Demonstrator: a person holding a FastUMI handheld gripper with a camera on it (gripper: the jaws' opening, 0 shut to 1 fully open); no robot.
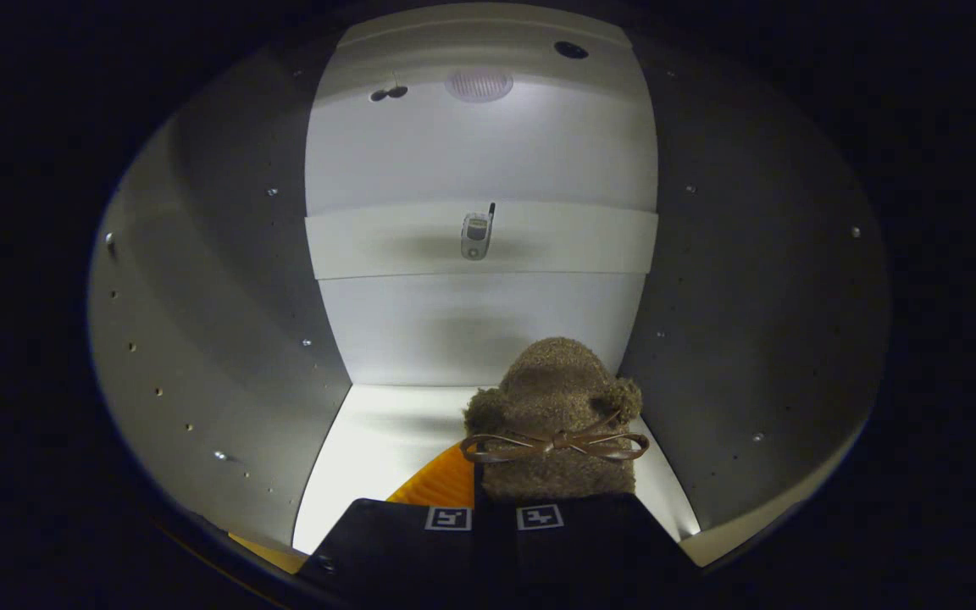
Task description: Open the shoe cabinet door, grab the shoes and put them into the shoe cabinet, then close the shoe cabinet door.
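I am looking into the open shoe cabinet (225, 339), whose side walls are grey and whose back is white. A brown fuzzy shoe (551, 398) with a thin leather bow (554, 442) pokes forward from my gripper (492, 517) over the white cabinet floor (378, 449), close to the right wall. The fingers stand close together, pressed on the shoe's near end. An orange ribbed sole (446, 485) shows to the left under the shoe. Whether the shoe touches the floor is hidden.
A white rail (369, 241) crosses the back wall with a small metal fitting (476, 235) on it. A round vent-like disc (478, 85) sits in the cabinet top. Both side walls carry rows of peg holes. There is floor room left of the shoe.
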